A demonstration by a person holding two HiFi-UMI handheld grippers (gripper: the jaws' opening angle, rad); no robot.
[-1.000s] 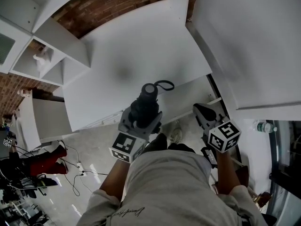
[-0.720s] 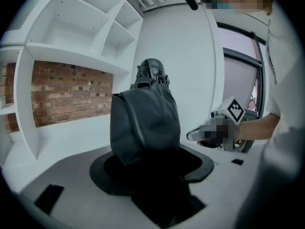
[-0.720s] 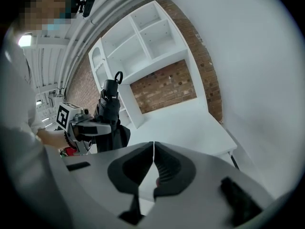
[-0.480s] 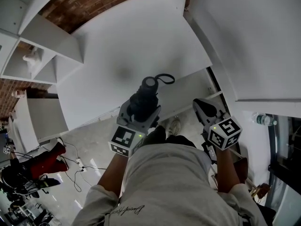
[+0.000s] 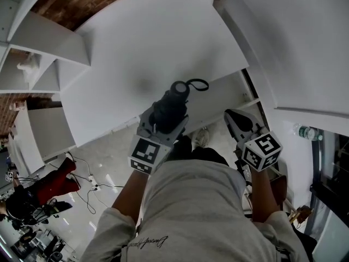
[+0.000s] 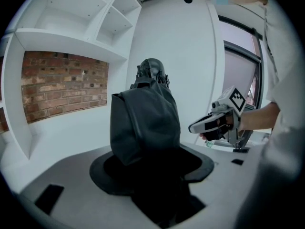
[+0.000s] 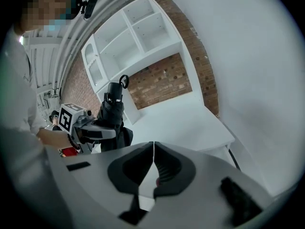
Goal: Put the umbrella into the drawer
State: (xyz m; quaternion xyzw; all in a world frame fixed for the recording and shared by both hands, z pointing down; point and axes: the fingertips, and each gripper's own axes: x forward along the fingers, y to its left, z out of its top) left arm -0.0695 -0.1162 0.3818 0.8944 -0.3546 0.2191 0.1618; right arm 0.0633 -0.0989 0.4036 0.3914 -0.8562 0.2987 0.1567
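White shelving (image 5: 38,42) and a brick wall (image 6: 62,85) sit off to our left, and a big white tabletop (image 5: 147,48) spreads out past both tools. Our left gripper (image 5: 165,125) has its jaws spread wide and clamped around the folded black umbrella (image 5: 170,107). The umbrella stands up out of the jaws, round end on top, with its wrist loop (image 5: 197,84) flopping over to the right. To the right of that, not touching the umbrella, our right gripper (image 5: 238,125) has its jaws closed tip to tip with nothing between them. Its nose points toward the tabletop's edge.
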